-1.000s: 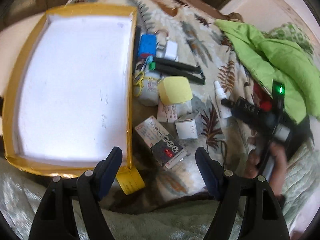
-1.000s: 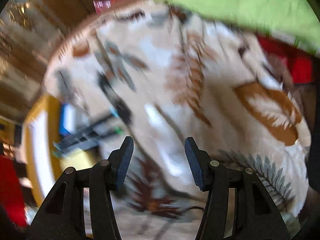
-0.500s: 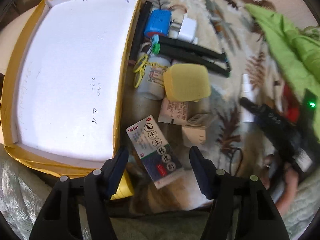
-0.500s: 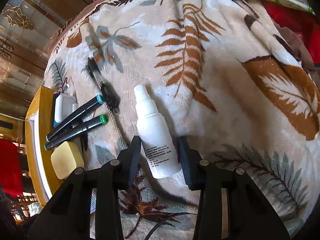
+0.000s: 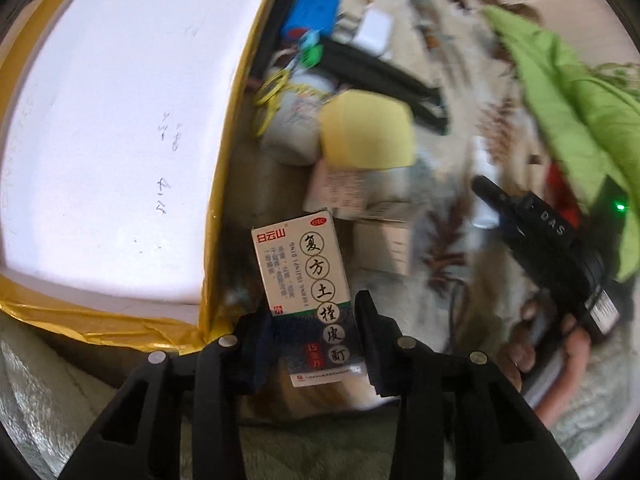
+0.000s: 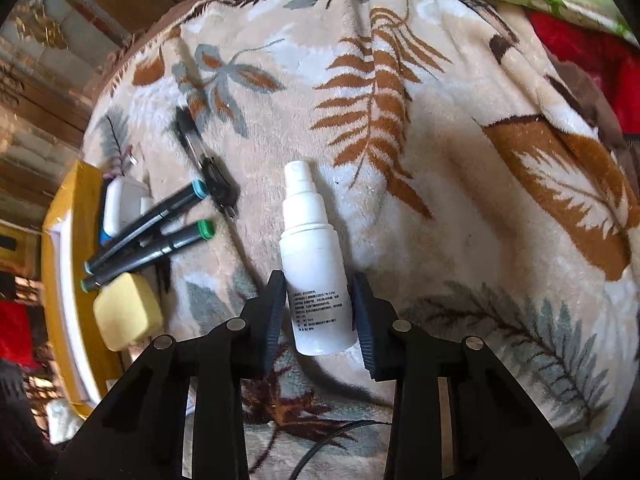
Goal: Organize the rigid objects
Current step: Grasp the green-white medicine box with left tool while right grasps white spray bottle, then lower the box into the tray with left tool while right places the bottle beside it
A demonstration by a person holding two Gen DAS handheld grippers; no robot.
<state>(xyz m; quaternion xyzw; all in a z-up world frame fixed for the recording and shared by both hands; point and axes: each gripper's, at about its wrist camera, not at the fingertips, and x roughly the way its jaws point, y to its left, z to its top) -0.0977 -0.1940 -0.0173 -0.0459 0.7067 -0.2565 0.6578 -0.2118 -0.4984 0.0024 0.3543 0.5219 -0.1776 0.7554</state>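
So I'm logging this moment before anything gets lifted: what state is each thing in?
Left hand-held gripper: closing around the medicine box.
Medicine box: closed, flat on the blanket, between the jaws.
Right hand-held gripper: closing around the spray bottle.
Spray bottle: capped, lying on its side.
Foam tray: holds nothing in the visible part.
Two markers: capped, lying side by side.

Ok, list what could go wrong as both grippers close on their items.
1. The left gripper is closing on just the near end of the medicine box; the long box may pivot or droop when lifted.
2. The right gripper is closing on the round, smooth spray bottle, lying on soft blanket; it could roll or squirt out of the pinch.
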